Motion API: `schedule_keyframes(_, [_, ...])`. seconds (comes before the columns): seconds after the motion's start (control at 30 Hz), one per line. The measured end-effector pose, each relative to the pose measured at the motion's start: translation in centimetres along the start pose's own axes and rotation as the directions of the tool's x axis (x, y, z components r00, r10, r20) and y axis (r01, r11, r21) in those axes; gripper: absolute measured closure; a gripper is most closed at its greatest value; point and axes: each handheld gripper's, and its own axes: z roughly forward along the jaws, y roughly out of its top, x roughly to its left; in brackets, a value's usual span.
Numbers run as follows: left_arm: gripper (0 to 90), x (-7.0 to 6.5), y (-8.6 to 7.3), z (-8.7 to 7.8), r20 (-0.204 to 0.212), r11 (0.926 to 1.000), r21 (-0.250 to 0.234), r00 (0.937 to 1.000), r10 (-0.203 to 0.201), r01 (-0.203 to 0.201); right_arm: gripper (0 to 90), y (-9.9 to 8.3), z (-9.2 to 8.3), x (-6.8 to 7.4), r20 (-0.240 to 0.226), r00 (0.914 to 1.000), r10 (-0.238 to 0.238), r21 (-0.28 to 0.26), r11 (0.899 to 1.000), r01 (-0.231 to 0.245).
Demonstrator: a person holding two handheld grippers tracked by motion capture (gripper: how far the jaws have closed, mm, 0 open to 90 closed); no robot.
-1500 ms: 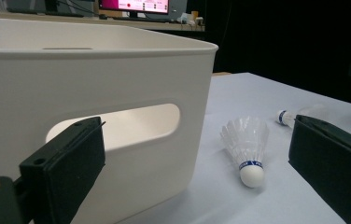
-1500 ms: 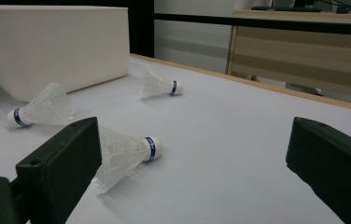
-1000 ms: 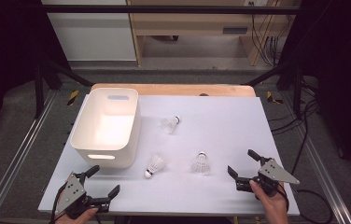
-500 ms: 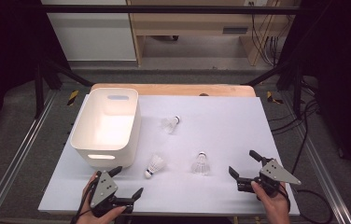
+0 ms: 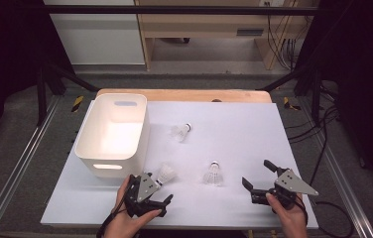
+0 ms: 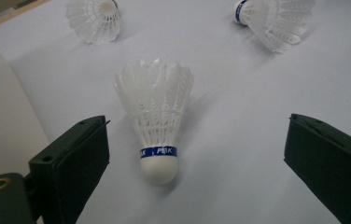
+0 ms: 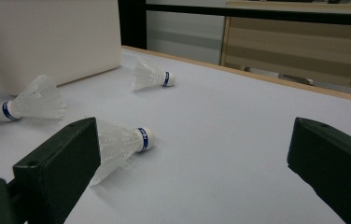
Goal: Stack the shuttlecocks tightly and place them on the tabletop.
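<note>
Grey floor (image 5: 214, 82), wooden bench (image 5: 204, 22) behind, dark sides.

Left claw (image 5: 151, 194) jaws wide, just been closing slightly, right claw (image 5: 258, 179) agape

So the bench (image 5: 254, 129) has a plain white top with a strip of bare wood along its far edge. A white tub (image 5: 112, 134) sits on it around 10 o'clock. Three shuttlecocks lie straight on the surface: one (image 5: 181, 131) near the middle, just right of the tub, one (image 5: 164, 173) at 7 o'clock beside the tub's near corner, and one (image 5: 214, 175) at about 6 o'clock.
</note>
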Motion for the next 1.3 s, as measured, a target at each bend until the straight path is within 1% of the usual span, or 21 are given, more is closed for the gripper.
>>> schedule_keyframes(0.07, [8.2, 0.1, 0.3, 1.0, 0.005, 0.9998, 0.001, 0.9998, -0.019, 0.019, 2.7, 0.0, 0.0, 0.0, -0.003, 1.0, -0.002, -0.001, 1.0, 0.002])
schedule_keyframes(0.1, [9.8, 0.2, 0.5, 1.4, 0.003, 0.9993, -0.004, 0.9993, -0.037, 0.037, 2.7, 0.0, 0.0, 0.0, -0.003, 1.0, -0.002, -0.001, 1.0, 0.002])
schedule_keyframes(0.13, [11.1, 0.2, 0.8, 2.0, -0.003, 0.9991, 0.002, 0.9991, -0.042, 0.042, 2.7, 0.0, 0.0, 0.0, -0.003, 1.0, 0.0, 0.001, 1.0, 0.0])
schedule_keyframes(0.2, [11.0, 0.3, 1.0, 2.8, -0.006, 0.9986, 0.022, 0.9989, -0.048, 0.048, 2.7, 0.1, 0.0, -0.1, 0.005, 1.0, -0.006, 0.001, 1.0, 0.006])
schedule_keyframes(0.23, [11.0, 0.4, 1.1, 3.3, -0.008, 0.9983, 0.033, 0.9989, -0.047, 0.047, 2.7, 0.1, 0.0, -0.2, 0.005, 1.0, 0.002, -0.004, 1.0, -0.002])
schedule_keyframes(0.3, [10.9, 0.4, 1.3, 3.9, -0.013, 0.9978, 0.056, 0.9993, -0.034, 0.035, 2.7, 0.1, -0.1, -0.4, 0.007, 0.9999, 0.008, -0.008, 1.0, -0.008])
schedule_keyframes(0.37, [11.0, 0.7, 1.4, 4.3, -0.023, 0.9966, 0.058, 0.9981, -0.057, 0.058, 2.7, 0.1, -0.1, -0.5, 0.003, 0.9999, 0.01, -0.01, 1.0, -0.01])
schedule_keyframes(0.4, [11.2, 0.9, 1.4, 4.5, -0.021, 0.9949, 0.06, 0.9965, -0.081, 0.082, 2.7, 0.1, -0.2, -0.5, 0.004, 0.9999, 0.012, -0.009, 1.0, -0.012])
schedule_keyframes(0.43, [12.7, 1.1, 1.4, 4.9, -0.028, 0.9913, 0.079, 0.9942, -0.104, 0.106, 2.9, 0.1, -0.1, -0.5, 0.001, 1.0, 0.007, -0.008, 1.0, -0.007])
schedule_keyframes(0.5, [13.5, 1.2, 1.4, 5.1, -0.03, 0.9908, 0.091, 0.9948, -0.098, 0.1, 2.9, 0.1, -0.1, -0.6, 0.006, 0.9999, 0.011, -0.006, 1.0, -0.011])
schedule_keyframes(0.6, [14.6, 1.3, 1.4, 5.7, -0.015, 0.9873, 0.125, 0.9951, -0.098, 0.099, 2.9, 0.1, -0.2, -0.7, 0.006, 0.9998, 0.017, -0.01, 1.0, -0.017])
schedule_keyframes(0.67, [15.9, 1.3, 1.6, 6.0, 0.018, 0.9843, 0.139, 0.9935, -0.112, 0.109, 2.9, 0.1, -0.2, -0.8, 0.007, 0.9998, 0.017, -0.012, 1.0, -0.016])
schedule_keyframes(0.7, [16.6, 1.3, 1.7, 6.1, 0.039, 0.984, 0.15, 0.994, -0.103, 0.096, 3.1, 0.1, -0.2, -0.8, 0.013, 0.9998, 0.016, -0.011, 1.0, -0.016])
schedule_keyframes(0.77, [17.3, 1.3, 1.9, 6.3, 0.05, 0.9843, 0.159, 0.9951, -0.086, 0.077, 3.2, 0.1, -0.3, -0.8, 0.016, 0.9997, 0.016, -0.011, 1.0, -0.016])
schedule_keyframes(0.87, [23.8, 1.4, 2.1, 6.4, 0.086, 0.9839, 0.172, 0.9942, -0.065, 0.049, 3.2, 0.1, -0.3, -0.8, 0.018, 0.9996, 0.021, -0.01, 1.0, -0.021])
schedule_keyframes(0.9, [25.0, 1.5, 2.2, 6.4, 0.092, 0.9835, 0.175, 0.9937, -0.063, 0.046, 3.2, 0.1, -0.3, -0.8, 0.017, 0.9996, 0.021, -0.011, 1.0, -0.021])
schedule_keyframes(1.0, [35.4, 1.6, 2.4, 6.4, 0.107, 0.984, 0.176, 0.9933, -0.044, 0.024, 3.2, 0.1, -0.3, -0.8, 0.014, 0.9997, 0.022, -0.012, 1.0, -0.021])
schedule_keyframes(1.13, [43.1, 1.7, 2.6, 6.2, 0.123, 0.9856, 0.169, 0.992, -0.026, 0.005, 3.2, 0.1, -0.2, -0.8, 0.013, 0.9997, 0.021, -0.01, 1.0, -0.021])
schedule_keyframes(1.2, [43.8, 1.6, 2.9, 6.2, 0.14, 0.9885, 0.149, 0.9901, 0.005, -0.026, 3.2, 0.1, -0.2, -0.8, 0.012, 0.9997, 0.021, -0.01, 1.0, -0.021])
schedule_keyframes(1.27, [45.6, 1.5, 3.2, 6.2, 0.141, 0.9877, 0.147, 0.9895, 0.033, -0.053, 3.2, 0.1, -0.2, -0.8, 0.009, 0.9998, 0.017, -0.013, 1.0, -0.017])
schedule_keyframes(1.3, [45.8, 1.4, 3.5, 6.3, 0.142, 0.9869, 0.141, 0.9882, 0.057, -0.078, 3.1, 0.1, -0.2, -0.8, 0.009, 0.9999, 0.015, -0.013, 1.0, -0.014])
